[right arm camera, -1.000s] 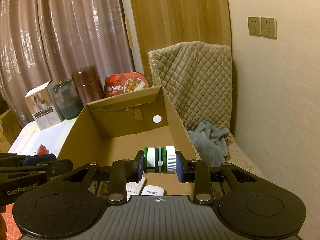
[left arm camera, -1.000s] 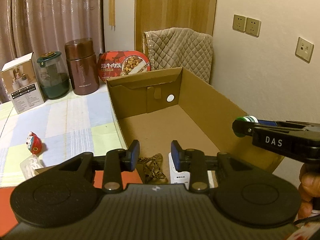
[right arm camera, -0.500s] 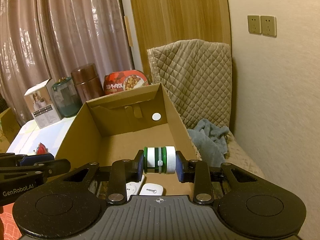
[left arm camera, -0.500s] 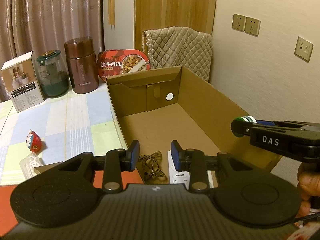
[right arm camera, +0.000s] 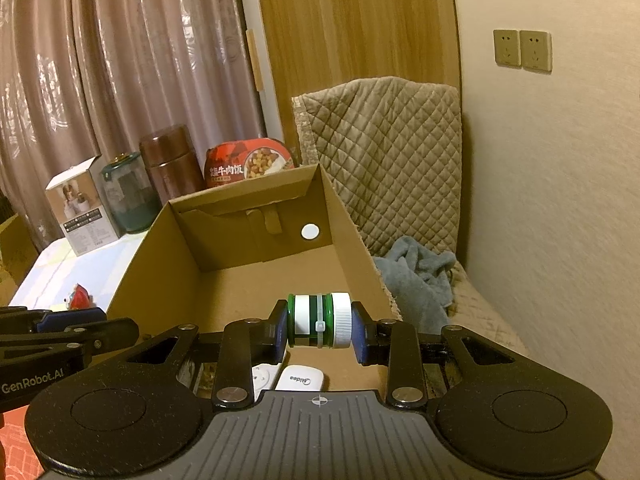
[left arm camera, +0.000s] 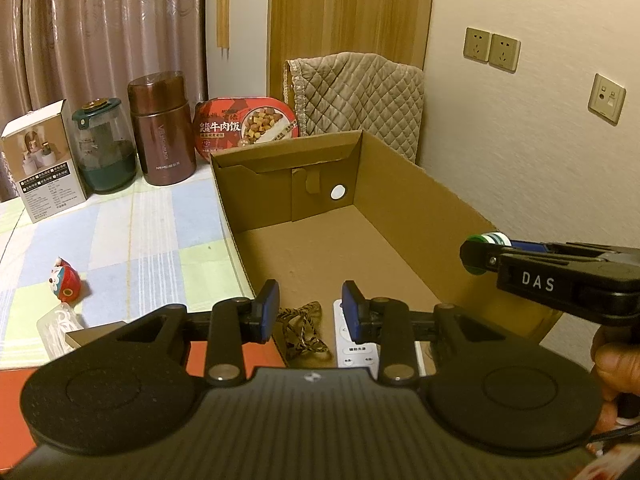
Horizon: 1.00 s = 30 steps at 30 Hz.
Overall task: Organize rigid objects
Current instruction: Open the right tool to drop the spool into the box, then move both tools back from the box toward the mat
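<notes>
A: What is the right gripper (right arm camera: 319, 326) doing?

B: It pinches a small green-and-white bottle (right arm camera: 319, 321) sideways between its blue pads, white cap to the right. The bottle hangs over the near end of the open cardboard box (right arm camera: 352, 232), above the box floor.

A: And the left gripper (left arm camera: 307, 312)?

B: Its fingers are spread with nothing between them. It sits low at the box's near left corner.

A: What already lies in the box?

B: At the near end, a white remote (left arm camera: 356, 350) and a coil of braided cord (left arm camera: 302, 330) just left of it. The right wrist view also shows a second white remote (right arm camera: 301, 378) (marked Midea) under the bottle. The far half of the box floor is bare cardboard.

A: What surrounds the box?

B: On the checked tablecloth (left arm camera: 120, 240) to the left lies a red toy figure (left arm camera: 65, 283), with a clear plastic packet (left arm camera: 58, 324) nearer. At the far left stand a white carton (left arm camera: 42, 164), a green-lidded glass jar (left arm camera: 105, 146) and a brown flask (left arm camera: 162, 128); a red meal box (left arm camera: 246, 128) leans behind the box's far wall. Right of the box, a quilted chair (right arm camera: 384, 152) holds a grey towel (right arm camera: 416, 276).

A: Anything in the bottle's way?

B: Only the remotes below it.
</notes>
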Available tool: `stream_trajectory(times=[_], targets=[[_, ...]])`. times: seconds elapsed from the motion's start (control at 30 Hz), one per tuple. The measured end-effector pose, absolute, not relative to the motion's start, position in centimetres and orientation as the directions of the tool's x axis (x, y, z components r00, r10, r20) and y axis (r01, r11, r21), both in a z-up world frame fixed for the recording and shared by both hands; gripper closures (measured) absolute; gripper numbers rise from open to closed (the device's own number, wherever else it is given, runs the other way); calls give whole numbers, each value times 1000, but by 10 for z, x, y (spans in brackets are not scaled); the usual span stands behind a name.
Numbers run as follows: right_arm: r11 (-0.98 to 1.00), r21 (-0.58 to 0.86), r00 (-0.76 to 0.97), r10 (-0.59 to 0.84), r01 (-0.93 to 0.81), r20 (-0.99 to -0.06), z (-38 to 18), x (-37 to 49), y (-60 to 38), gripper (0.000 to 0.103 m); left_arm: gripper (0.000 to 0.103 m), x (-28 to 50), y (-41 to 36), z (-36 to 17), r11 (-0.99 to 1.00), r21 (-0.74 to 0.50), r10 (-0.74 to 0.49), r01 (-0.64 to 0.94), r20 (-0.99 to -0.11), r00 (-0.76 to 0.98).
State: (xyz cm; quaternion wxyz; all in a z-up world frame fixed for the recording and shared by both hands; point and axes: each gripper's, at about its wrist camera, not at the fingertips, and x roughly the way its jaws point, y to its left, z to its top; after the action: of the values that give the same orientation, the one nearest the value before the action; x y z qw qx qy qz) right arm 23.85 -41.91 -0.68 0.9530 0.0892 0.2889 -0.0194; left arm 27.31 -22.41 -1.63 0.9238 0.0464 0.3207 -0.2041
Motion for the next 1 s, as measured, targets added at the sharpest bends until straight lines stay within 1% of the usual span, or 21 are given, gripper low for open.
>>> stream_trajectory(times=[0.33,1.0], targets=[[979,177,850,10,98,-526,-5,237,-422,74,74,273,-221,-16,914,-50,-348,403,-609,712],[983,172,858,34,63,-513,3,237,-402,74,74,267,-203,-2,923,-43,-332,383,-593,734]])
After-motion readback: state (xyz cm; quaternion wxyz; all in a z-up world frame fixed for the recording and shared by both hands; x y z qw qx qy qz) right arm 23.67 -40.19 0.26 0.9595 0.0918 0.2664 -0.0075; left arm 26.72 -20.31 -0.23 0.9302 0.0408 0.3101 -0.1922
